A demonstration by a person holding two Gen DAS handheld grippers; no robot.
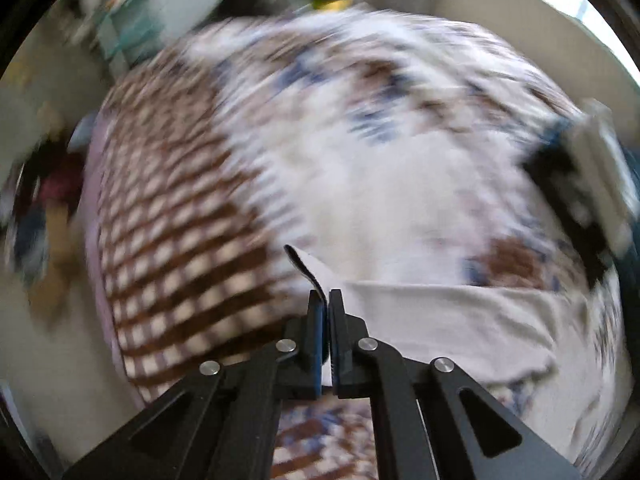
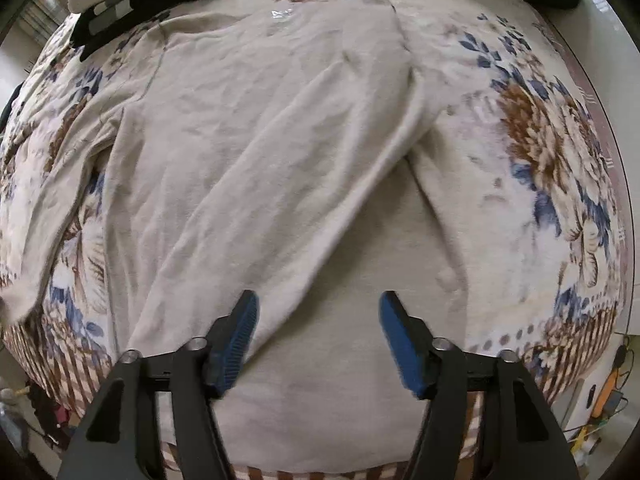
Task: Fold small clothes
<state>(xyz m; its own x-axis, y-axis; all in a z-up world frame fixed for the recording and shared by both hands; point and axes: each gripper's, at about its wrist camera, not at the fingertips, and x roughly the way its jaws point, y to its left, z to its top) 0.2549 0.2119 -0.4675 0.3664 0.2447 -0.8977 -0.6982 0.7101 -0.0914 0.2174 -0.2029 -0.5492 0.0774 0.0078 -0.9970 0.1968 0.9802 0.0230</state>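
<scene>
— What's on the bed?
— A beige garment point(image 2: 256, 128) spread across the floral bedspread point(image 2: 552, 152), reaching its near edge; black items lie at the far edge.
— And the claws?
— Left gripper point(image 1: 326, 300) clamped on a garment point(image 1: 440, 320) edge; right gripper point(image 2: 316, 320) spread wide above the cloth. Cluttered floor beside the bed.

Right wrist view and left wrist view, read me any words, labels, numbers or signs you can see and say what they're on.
None can be read.
Black item at the bed's far edge: white markings, too small and blurred to read.
Beige garment and floral blanket: no print visible.
Left wrist view: motion-blurred, nothing legible.
</scene>
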